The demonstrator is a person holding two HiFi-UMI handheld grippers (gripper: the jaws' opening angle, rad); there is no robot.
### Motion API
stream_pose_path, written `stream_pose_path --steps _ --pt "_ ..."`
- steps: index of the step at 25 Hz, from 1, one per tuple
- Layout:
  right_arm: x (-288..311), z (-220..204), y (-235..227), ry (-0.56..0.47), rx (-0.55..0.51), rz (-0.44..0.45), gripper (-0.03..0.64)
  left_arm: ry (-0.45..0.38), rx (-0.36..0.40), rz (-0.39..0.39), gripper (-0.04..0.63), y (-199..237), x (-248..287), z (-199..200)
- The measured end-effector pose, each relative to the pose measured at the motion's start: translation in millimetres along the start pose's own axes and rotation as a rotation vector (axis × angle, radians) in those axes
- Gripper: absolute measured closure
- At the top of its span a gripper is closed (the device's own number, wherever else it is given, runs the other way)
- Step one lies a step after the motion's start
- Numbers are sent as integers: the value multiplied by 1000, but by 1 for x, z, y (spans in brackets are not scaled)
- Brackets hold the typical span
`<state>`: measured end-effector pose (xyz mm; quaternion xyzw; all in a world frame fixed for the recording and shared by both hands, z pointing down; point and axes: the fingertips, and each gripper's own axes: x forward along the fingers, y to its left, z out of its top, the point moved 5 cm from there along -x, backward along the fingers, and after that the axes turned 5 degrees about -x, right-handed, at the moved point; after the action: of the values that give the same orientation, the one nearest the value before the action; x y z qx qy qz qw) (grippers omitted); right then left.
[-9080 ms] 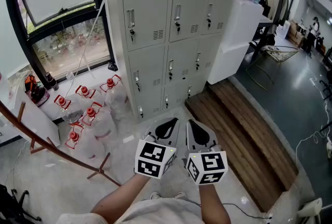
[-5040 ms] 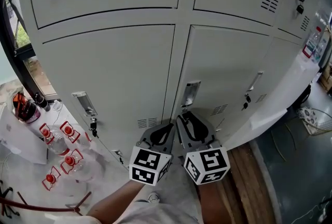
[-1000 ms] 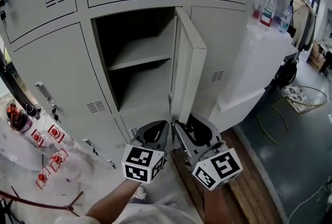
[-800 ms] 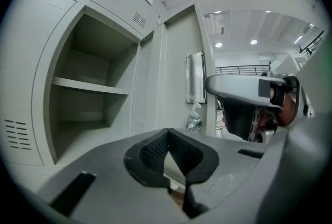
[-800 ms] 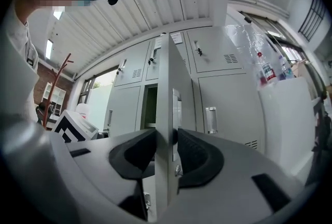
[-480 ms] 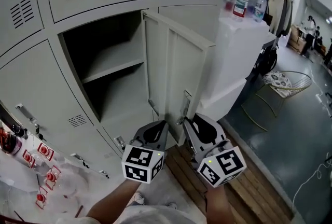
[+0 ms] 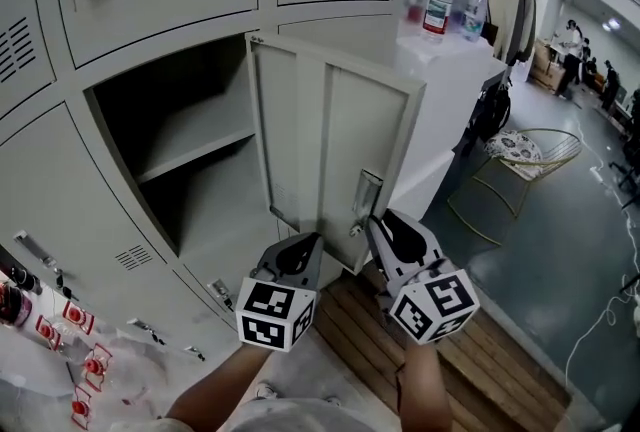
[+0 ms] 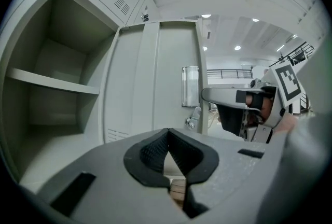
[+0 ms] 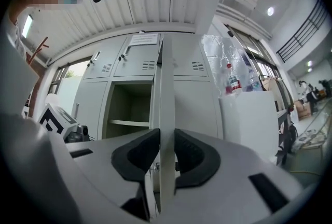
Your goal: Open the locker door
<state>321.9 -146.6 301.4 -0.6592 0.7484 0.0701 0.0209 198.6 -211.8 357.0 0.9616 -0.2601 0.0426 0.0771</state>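
At the lower free corner of the pale grey sheet-metal locker door (image 7: 340, 140), just below the latch plate (image 7: 367, 192): right tool (image 7: 385, 225) straddles the door's thin edge.

- Door position: swung well out from the right edge of its compartment (image 7: 170, 150); the inner shelf (image 7: 195, 145) is bare.
- Handling (judgement): thin folded steel, stiff and light on its hinges. The painted faces are probably slick, and a pinch on the free edge far from the hinge gives the best leverage.
- Right tool: jaws closing, the door edge between the pads and both pads against it.
- Left tool (image 7: 300, 250): jaws together, empty, held just beside the right one, clear of the door.
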Motion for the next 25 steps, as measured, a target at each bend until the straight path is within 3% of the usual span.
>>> stream_pose_path --steps 11,25 --pt "11 -4 -31 33 -23 -160 529 10 4 -49 589 8 8 0" --pt "8 1 -22 59 -87 -253 529 15 -3 -46 589 18 -3 -4"
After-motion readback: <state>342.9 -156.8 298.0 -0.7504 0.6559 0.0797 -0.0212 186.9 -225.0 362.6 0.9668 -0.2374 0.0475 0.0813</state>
